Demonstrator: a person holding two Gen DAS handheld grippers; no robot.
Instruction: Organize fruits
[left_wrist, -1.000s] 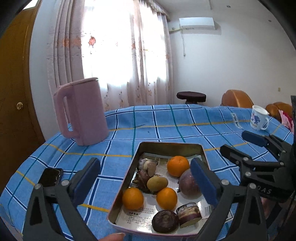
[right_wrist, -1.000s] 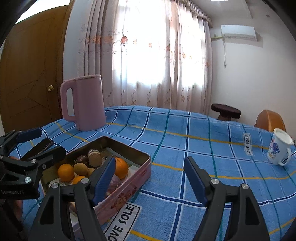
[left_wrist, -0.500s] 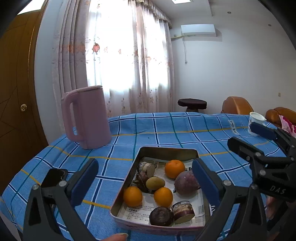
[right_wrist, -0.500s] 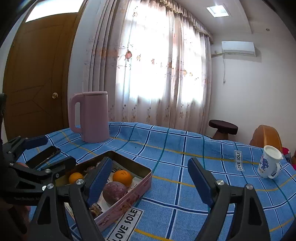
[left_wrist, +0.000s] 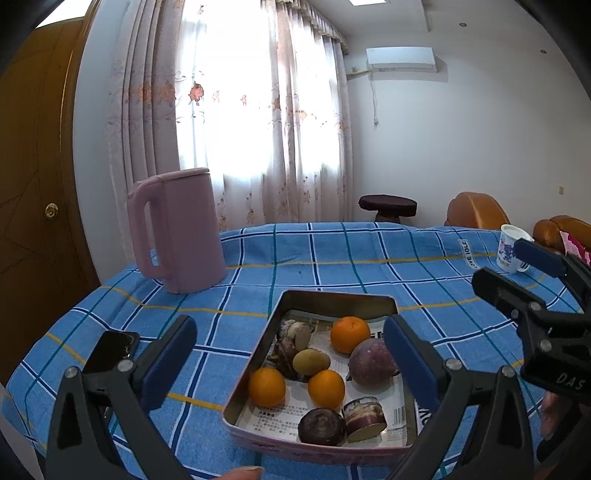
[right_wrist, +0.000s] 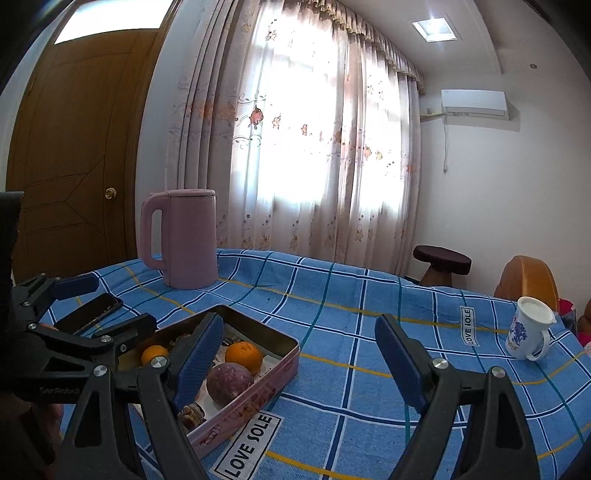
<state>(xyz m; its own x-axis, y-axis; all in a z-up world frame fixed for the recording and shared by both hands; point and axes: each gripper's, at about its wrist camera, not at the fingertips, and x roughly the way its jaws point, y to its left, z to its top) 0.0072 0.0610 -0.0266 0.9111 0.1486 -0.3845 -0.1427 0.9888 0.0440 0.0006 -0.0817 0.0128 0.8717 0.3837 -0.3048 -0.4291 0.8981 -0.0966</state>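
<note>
Checked tablecloth (left_wrist: 332, 254): left view shows whole tin (left_wrist: 334, 295); both tongs (left_wrist: 288, 354) (right_wrist: 299, 350) spread, empty.

My tin (left_wrist: 392, 306) sits nr table's near edge w/ 3 oranges (left_wrist: 349, 334), purple passion fruit (left_wrist: 371, 363), small green-yellow fruit (left_wrist: 311, 361), dark ones at near wall.
</note>
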